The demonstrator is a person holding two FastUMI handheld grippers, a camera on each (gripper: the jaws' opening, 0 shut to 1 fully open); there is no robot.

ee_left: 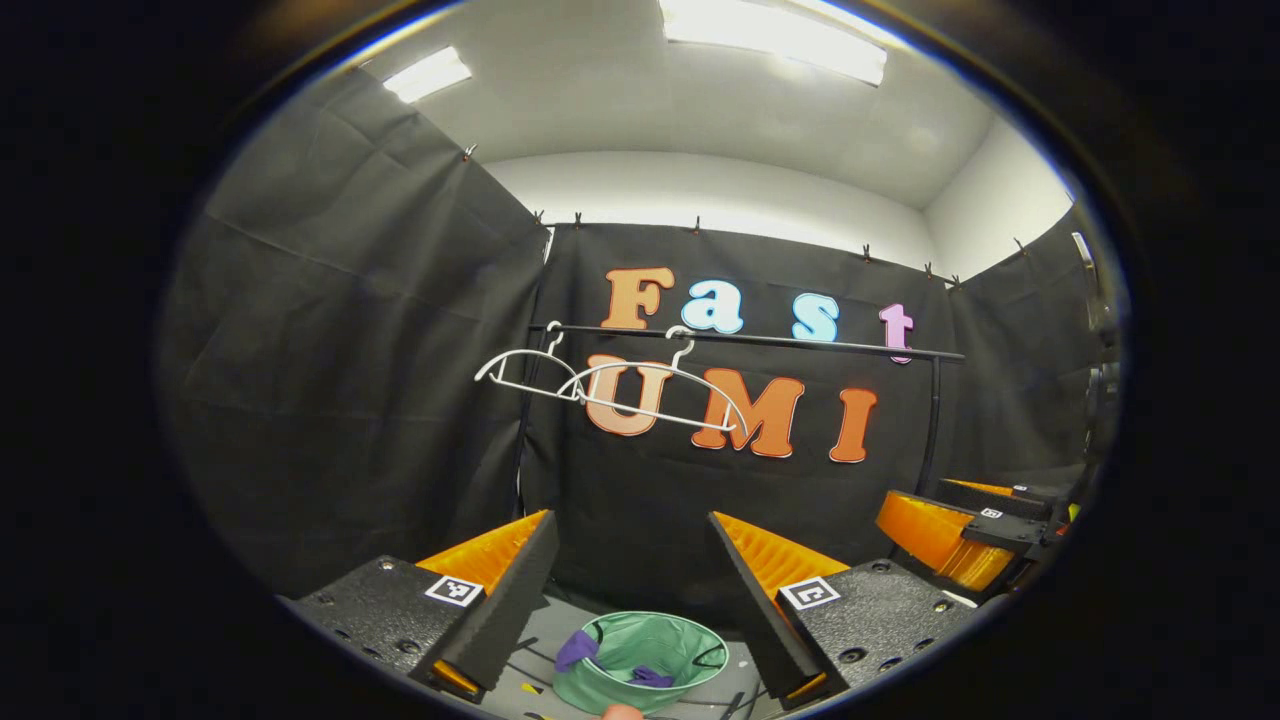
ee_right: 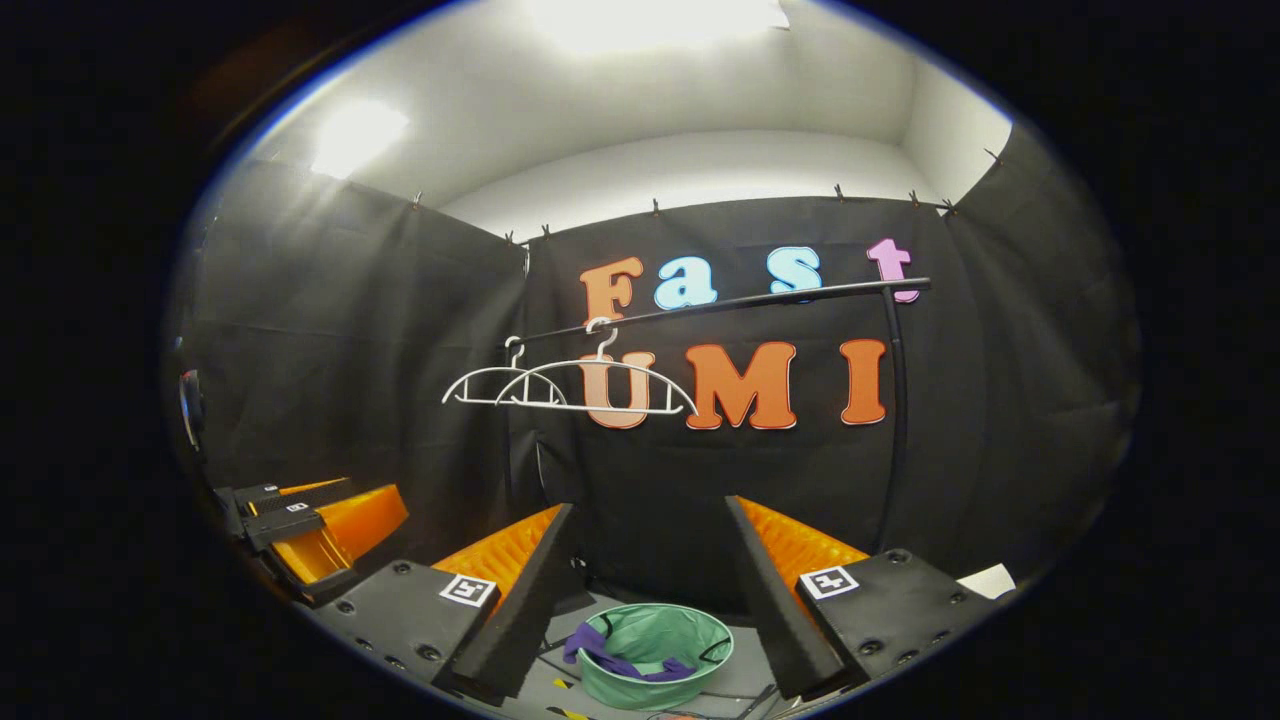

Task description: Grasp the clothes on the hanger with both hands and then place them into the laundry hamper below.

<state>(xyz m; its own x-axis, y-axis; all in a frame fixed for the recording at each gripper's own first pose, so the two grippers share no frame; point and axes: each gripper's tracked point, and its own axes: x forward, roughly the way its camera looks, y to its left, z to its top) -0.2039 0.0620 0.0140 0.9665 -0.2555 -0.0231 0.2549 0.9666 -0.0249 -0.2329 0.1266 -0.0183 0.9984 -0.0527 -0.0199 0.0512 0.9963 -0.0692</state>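
Both grippers are sitting wide apart with nothing between their fingers: the left gripper (ee_left: 630, 590) and the right gripper (ee_right: 650, 590) are each framing the laundry hamper (ee_left: 648, 660) down on the floor. Purple clothes (ee_right: 610, 655) are draping over the hamper's rim and lying partly inside it, so I'd say the drop-off step is pretty much done for this item. Up on the black rail (ee_right: 720, 303), two white hangers (ee_left: 600, 385) are hanging bare, thin curved wire shapes, one overlapping the other. Looks like the hamper is a soft, green, round fabric tub with little black handles. Next move, I'm guessing, is just tucking in the bit of purple cloth hanging over the edge.
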